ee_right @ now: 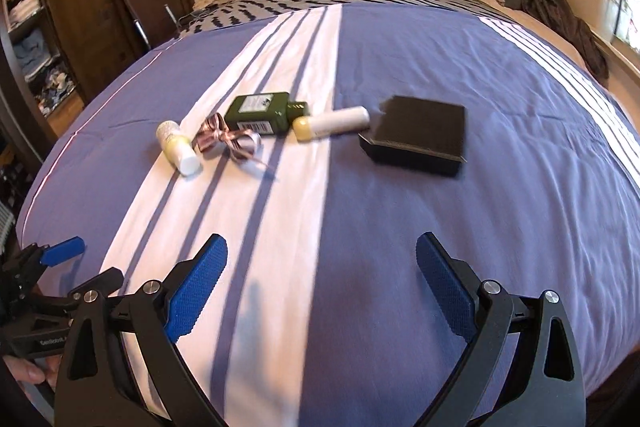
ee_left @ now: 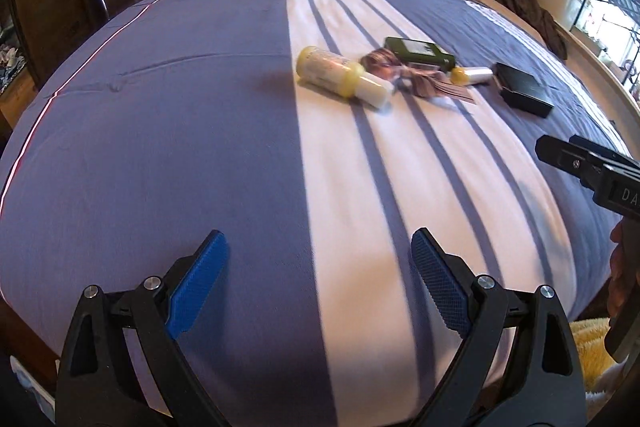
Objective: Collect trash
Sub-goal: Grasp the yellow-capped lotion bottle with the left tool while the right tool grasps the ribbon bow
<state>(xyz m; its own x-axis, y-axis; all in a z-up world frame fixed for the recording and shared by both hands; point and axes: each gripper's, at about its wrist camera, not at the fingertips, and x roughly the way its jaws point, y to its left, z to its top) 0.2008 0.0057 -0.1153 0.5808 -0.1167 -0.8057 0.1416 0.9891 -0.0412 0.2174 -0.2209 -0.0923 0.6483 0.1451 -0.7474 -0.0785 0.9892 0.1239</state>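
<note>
Two hand-held grippers hover over the foot of a bed [ee_right: 500, 87], its blue-and-white striped cover carrying a small scatter of trash near the middle. The left hand-held gripper [ee_left: 320, 279] and the right hand-held gripper [ee_right: 322, 283] both stand with jaws wide apart, holding nothing and well short of the items. Lying together on the white stripes are a yellow bottle with a white cap [ee_right: 178, 145], a crumpled ribbon [ee_right: 230, 143], a dark green bottle [ee_right: 262, 113] and a slim white tube [ee_right: 332, 123]; a black box [ee_right: 420, 143] sits just beside the tube on the blue. No bin or bag shows in either view. The risks ahead look plain: the round bottles and tube could roll on the soft cover if nudged off-centre, the limp ribbon could slip from a pinch or drag a neighbour along, and the tight cluster leaves little room for a clean approach.
</note>
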